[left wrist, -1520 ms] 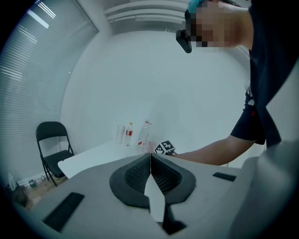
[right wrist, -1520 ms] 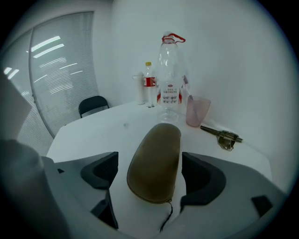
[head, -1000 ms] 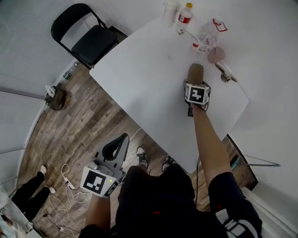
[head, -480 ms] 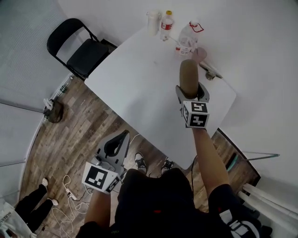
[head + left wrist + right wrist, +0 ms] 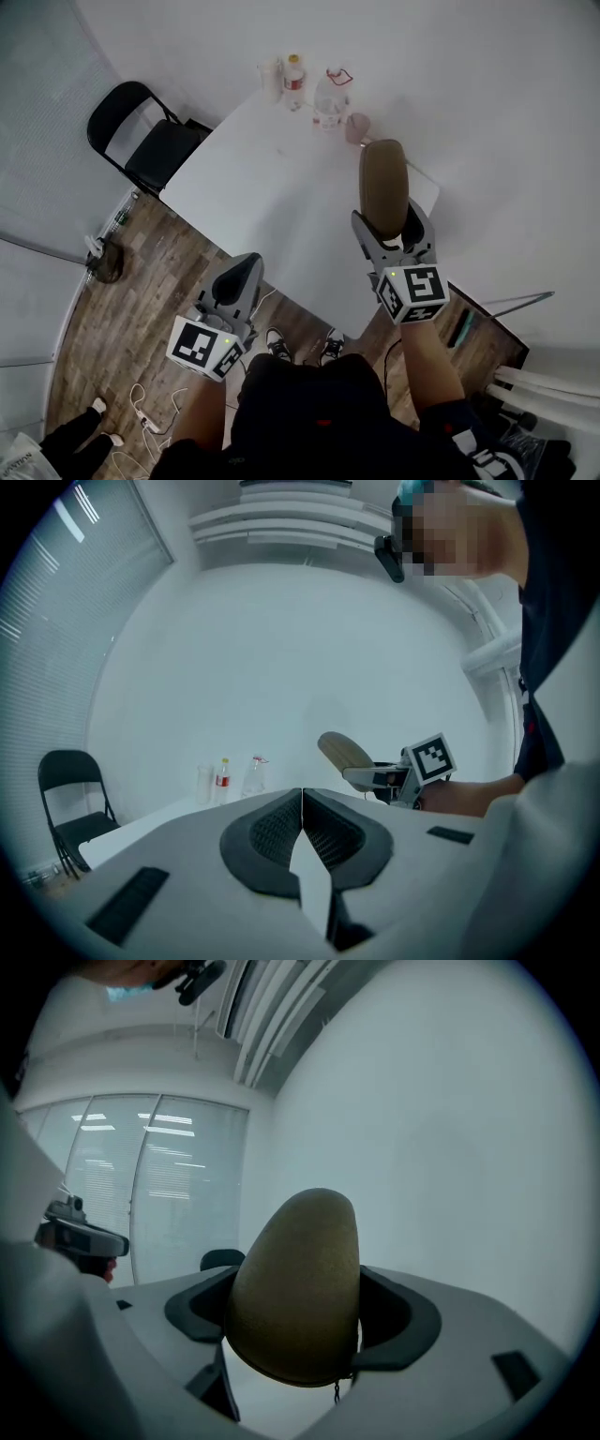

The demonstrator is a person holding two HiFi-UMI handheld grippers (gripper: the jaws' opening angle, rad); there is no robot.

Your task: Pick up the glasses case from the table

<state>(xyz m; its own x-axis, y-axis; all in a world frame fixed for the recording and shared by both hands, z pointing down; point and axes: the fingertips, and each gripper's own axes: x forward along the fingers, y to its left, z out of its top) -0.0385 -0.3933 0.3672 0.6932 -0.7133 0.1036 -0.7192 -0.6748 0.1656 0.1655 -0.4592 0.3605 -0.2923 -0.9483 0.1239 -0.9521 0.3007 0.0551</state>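
Note:
The brown oval glasses case (image 5: 383, 186) is up off the white table (image 5: 272, 202), clamped between the jaws of my right gripper (image 5: 388, 228), which is raised high toward my head. In the right gripper view the case (image 5: 295, 1288) fills the middle, standing up between the two dark pads, with a small chain hanging below it. My left gripper (image 5: 236, 277) hangs low at the left over the wood floor, away from the table, its jaws pressed together with nothing in them. The left gripper view (image 5: 302, 813) shows the closed jaws, and beyond them the case (image 5: 343, 753).
Several bottles and cups (image 5: 298, 82) stand at the table's far end with a pink cup (image 5: 355, 127). A black folding chair (image 5: 141, 141) sits left of the table. Cables (image 5: 155, 398) lie on the floor at lower left. White walls stand close behind the table.
My right gripper has lifted the glasses case off the table and drawn it up toward me. The left gripper has hardly moved.

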